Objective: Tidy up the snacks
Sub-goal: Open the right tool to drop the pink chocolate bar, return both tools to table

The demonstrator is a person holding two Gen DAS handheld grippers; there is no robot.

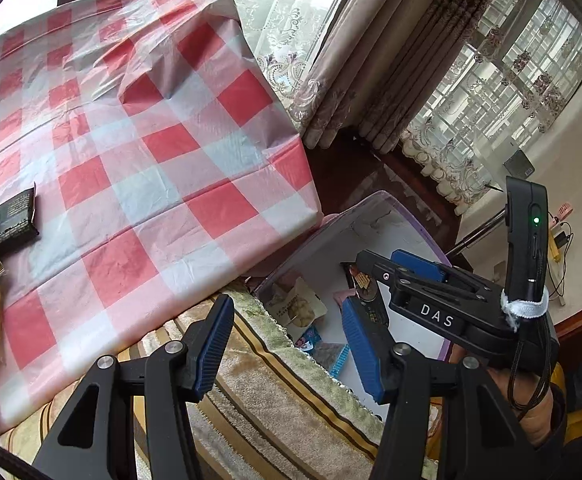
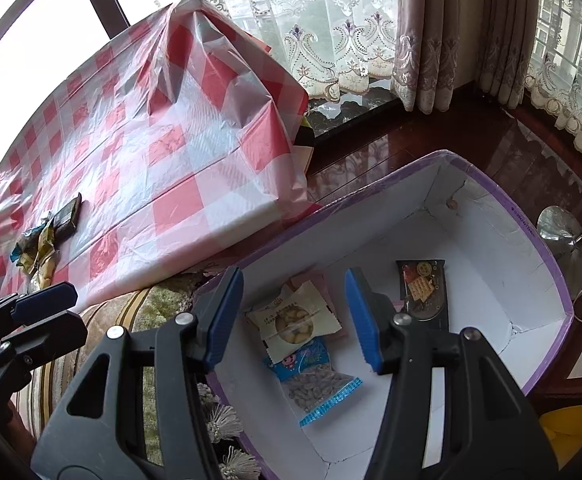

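Right claw (image 2: 293, 316) hangs apart and empty over the box (image 2: 547, 264); the leftover snacks (image 2: 47, 236) on the bench (image 2: 179, 184) could slide off that slick cloth when grabbed.

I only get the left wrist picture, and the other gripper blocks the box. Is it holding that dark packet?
Observer: No. The right gripper is open and empty. The dark cracker packet lies flat on the floor of the box.
Operator: What else is in there?
Observer: A cream packet, with a blue seed packet touching its near edge.
Operator: Is the box nearly full?
Observer: No, much of its white floor is bare.
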